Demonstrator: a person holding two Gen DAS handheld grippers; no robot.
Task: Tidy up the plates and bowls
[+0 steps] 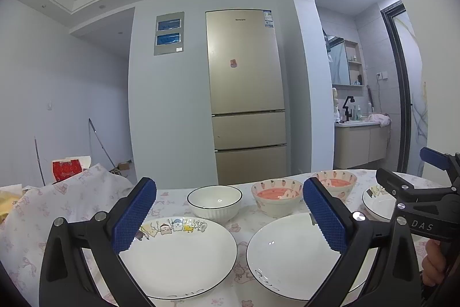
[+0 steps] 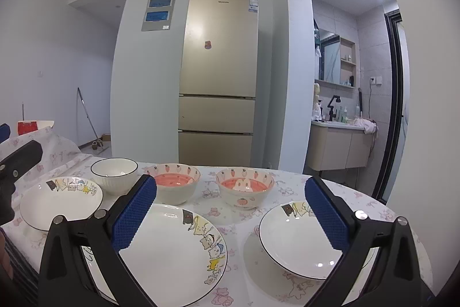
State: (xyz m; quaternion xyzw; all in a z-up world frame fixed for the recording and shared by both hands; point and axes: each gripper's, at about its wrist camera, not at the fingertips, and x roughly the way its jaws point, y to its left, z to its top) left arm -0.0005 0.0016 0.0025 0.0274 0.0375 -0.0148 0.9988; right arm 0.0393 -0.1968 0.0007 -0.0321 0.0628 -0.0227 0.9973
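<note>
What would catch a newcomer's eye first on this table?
Two pink-lined ceramic bowls with carrot patterns sit mid-table on the floral tablecloth, a plain white ribbed bowl to their left. Three white black-rimmed plates lie nearer, and a tall gold fridge stands behind.
</note>
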